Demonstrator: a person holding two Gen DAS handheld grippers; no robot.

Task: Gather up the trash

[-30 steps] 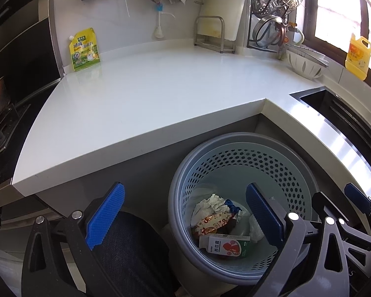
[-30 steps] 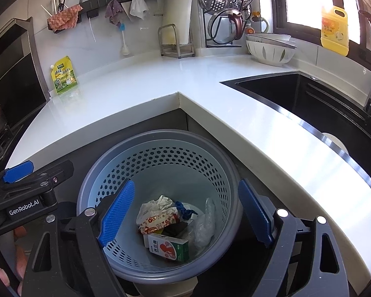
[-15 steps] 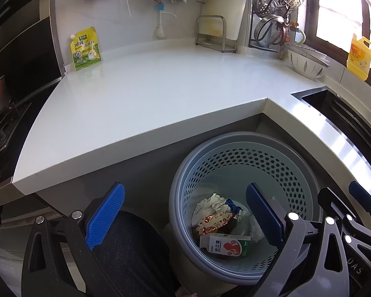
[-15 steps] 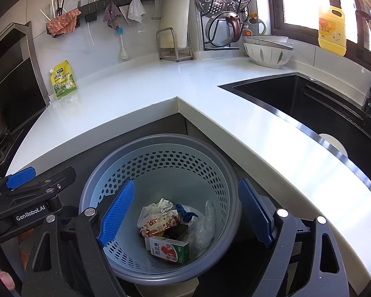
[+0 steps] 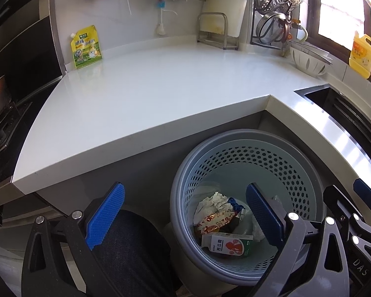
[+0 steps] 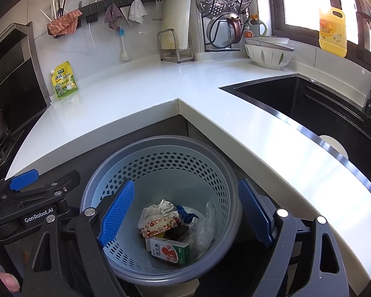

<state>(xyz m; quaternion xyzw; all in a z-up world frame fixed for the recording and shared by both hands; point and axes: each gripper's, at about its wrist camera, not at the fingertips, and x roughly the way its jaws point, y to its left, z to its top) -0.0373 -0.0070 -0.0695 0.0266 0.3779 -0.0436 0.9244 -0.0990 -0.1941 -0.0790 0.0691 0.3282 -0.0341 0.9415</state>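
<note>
The white desk [image 6: 141,104] bends in an inward corner, and the grey perforated bin [image 6: 217,173] stands on the floor right in that notch, its rim close under the desk's front edges on two sides, open toward the grippers. The left gripper [image 5: 185,216] hangs over the bin's left side, fingers spread wide and holding nothing; the right gripper [image 6: 185,215] sits above the bin with its two blue pads straddling the opening, likewise spread and bare. Inside the bin lies the trash: one crumpled white paper [image 6: 158,210], one red-and-white snack wrapper [image 6: 160,226], one green-and-white drink carton [image 6: 169,250], one clear plastic bag [image 6: 206,227] and one small blue scrap [image 6: 184,212]. One yellow-green pouch [image 6: 63,80] stands at the desk's far wall, well apart from the sink [image 6: 321,113].
</note>
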